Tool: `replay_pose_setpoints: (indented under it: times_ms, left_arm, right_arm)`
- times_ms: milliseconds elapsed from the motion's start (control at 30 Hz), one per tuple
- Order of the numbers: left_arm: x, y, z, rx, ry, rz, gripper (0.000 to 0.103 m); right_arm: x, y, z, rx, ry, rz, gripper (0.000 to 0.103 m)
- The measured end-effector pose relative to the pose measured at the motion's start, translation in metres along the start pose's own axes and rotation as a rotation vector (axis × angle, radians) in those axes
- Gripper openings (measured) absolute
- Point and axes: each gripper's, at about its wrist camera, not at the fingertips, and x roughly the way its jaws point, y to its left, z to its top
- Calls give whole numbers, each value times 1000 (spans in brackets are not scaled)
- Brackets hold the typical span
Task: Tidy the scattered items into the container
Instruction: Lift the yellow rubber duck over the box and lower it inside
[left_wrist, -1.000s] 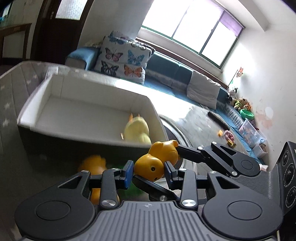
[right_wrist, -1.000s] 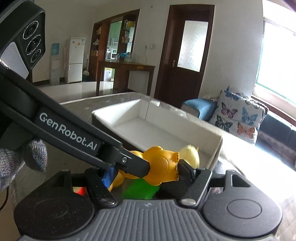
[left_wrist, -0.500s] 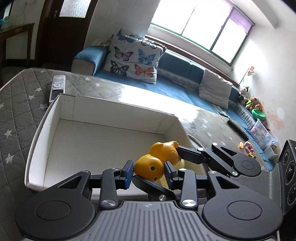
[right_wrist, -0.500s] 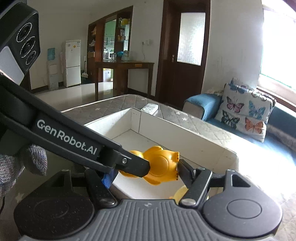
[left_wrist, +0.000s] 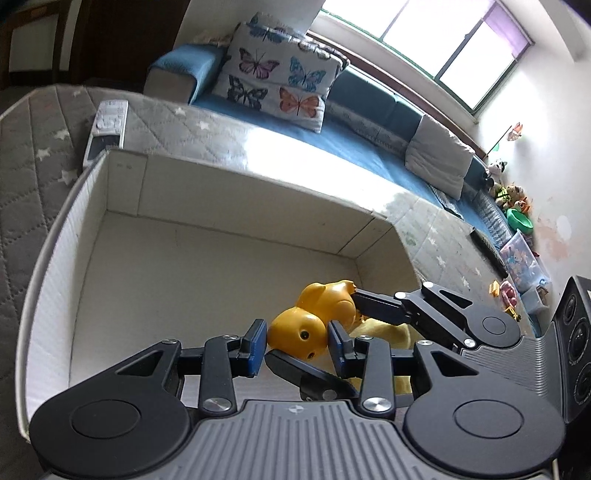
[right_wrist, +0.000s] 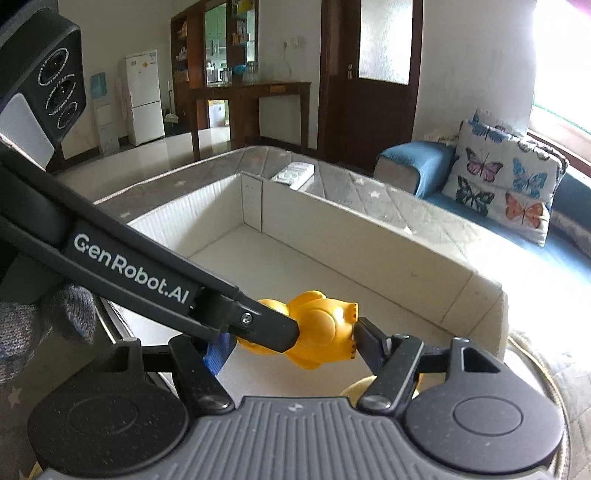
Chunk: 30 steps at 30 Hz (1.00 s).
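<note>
Left wrist view: the left gripper (left_wrist: 296, 342) has its jaws closed on the head of an orange-yellow plastic duck toy (left_wrist: 300, 333), held above the near end of the open white cardboard box (left_wrist: 236, 192); the right gripper (left_wrist: 356, 300) pinches the toy's body.

Right wrist view: the right gripper (right_wrist: 291, 345) jaws clamp the toy's body (right_wrist: 321, 334) over the box (right_wrist: 369, 236). A white remote control (right_wrist: 293, 172) lies on the grey quilted mattress (right_wrist: 369, 192) beyond.

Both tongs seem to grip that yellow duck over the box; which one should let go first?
Probably the right tongs: they only pinch the yellow duck's tail, while the left tongs clamp its head above the white box.
</note>
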Motion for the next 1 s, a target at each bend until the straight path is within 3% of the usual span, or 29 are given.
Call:
replay_pose_setpoints:
  times_ms: [500,1000]
  left_arm:
    - [11,11,2,-52,42,16,39]
    - [-5,3,-2,-43,-5,39,39]
  right_arm:
    - [9,-3,-2,16,59,21,73]
    - [-22,1,-4,28,-4,-4,74]
